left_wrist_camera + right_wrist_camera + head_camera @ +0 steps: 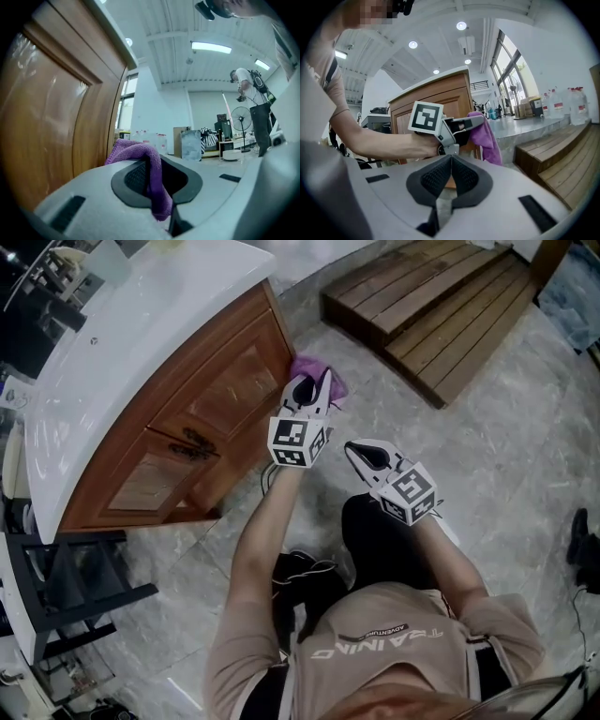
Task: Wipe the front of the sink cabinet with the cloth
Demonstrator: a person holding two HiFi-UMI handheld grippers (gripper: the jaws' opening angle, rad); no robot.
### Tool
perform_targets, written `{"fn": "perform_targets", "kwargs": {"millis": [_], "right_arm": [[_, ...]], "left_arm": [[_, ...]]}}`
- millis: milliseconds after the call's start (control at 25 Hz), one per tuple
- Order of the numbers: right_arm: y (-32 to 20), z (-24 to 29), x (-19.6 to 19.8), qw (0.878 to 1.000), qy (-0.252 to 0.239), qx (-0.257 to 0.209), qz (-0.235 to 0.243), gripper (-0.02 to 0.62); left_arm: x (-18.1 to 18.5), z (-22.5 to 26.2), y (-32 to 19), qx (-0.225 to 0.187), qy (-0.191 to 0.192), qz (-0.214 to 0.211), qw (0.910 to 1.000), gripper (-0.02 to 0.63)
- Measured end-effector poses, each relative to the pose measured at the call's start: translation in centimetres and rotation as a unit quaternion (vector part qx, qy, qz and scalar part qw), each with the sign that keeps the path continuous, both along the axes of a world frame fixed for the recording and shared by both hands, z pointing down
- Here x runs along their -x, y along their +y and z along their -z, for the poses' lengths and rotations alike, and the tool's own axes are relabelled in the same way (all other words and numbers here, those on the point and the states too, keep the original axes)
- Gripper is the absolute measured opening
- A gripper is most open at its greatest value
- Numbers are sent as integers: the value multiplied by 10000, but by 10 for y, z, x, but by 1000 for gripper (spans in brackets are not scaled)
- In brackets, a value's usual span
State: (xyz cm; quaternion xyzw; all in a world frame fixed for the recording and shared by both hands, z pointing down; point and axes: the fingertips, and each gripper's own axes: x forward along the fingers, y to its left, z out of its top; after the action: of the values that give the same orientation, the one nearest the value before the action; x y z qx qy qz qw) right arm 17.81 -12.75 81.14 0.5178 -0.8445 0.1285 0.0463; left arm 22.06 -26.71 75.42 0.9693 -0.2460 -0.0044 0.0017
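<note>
A purple cloth is pinched in my left gripper, which is shut on it beside the right end of the wooden sink cabinet front. In the left gripper view the cloth drapes between the jaws, with the cabinet door panel close on the left. My right gripper hangs shut and empty over the floor, a little right of and behind the left one. From the right gripper view I see the left gripper with the cloth against the cabinet.
A white countertop tops the cabinet, which has a dark metal handle. Wooden steps lie at the upper right. A dark chair frame stands at the lower left. The floor is grey marble tile.
</note>
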Motion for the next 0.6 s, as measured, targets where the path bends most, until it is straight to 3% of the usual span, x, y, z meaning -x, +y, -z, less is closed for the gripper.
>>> {"fn": "perform_targets", "kwargs": {"millis": [200,400,600], "right_arm": [[5,6,9,9997,-189,-124,0,12],[-4,27,22,9982,-351,-374,321,12],[-3,38,35,9964,-466,-341,628,12]], "left_arm": [[26,27,42,-64,-48,-77,9999,37],[80,49,66,-121,-165,432,9989,37],[130,53,85,-10,-99,1003,9949,37]]}}
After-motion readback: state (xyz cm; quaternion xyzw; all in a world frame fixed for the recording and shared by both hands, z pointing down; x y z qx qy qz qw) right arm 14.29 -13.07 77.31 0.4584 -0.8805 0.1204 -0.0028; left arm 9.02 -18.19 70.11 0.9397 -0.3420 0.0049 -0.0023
